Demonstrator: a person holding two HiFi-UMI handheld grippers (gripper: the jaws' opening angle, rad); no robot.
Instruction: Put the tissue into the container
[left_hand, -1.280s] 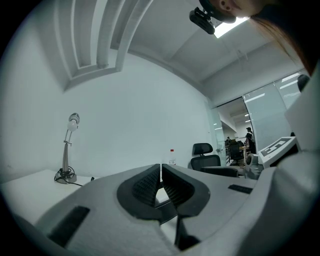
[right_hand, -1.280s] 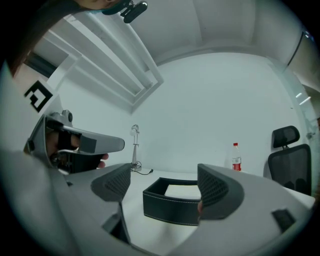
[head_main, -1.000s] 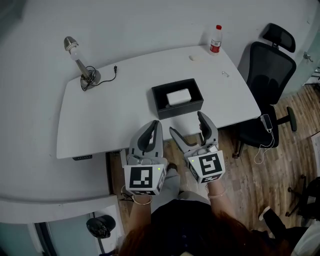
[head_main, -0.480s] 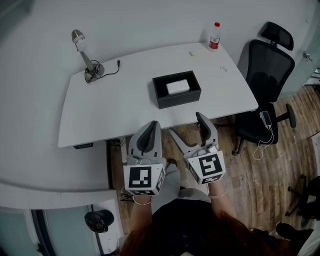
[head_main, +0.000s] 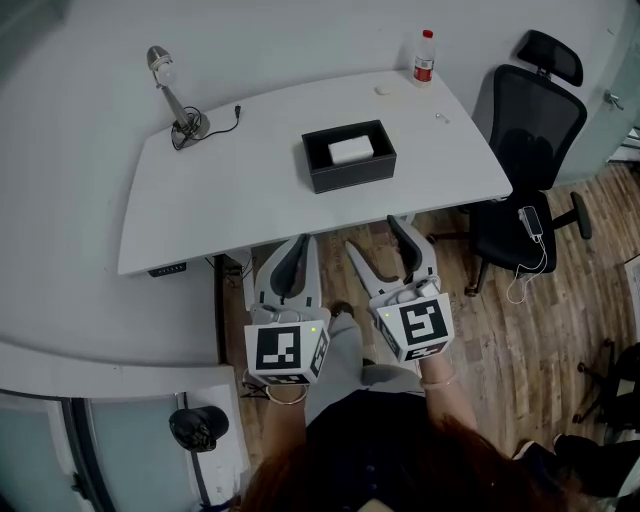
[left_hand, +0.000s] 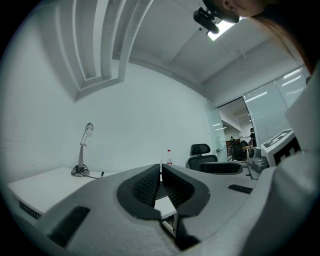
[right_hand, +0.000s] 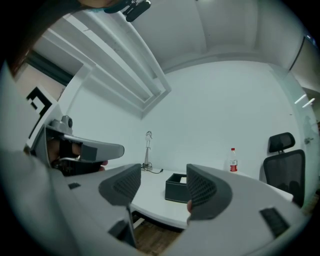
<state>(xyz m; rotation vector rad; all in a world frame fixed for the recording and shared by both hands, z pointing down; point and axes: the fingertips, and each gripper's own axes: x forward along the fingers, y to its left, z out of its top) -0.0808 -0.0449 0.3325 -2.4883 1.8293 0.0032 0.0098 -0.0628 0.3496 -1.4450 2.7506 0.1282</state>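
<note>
Container (head_main: 350, 180): black open box; we logged it on the white table (head_main: 230, 200).
Tissue (head_main: 350, 150): white pack; it lay inside the container.
Left hand-held gripper (head_main: 302, 243): clenched, jaws together on nothing; held on the near side of the container, well apart from it.
Right hand-held gripper (head_main: 372, 235): released; its jaws had just been closing yet stood apart with nothing between them; likewise on the near side of the container.
Lamp (head_main: 175, 100): we noted it far left of the container.
Bottle (head_main: 424, 58): behind the container, to its right.
</note>
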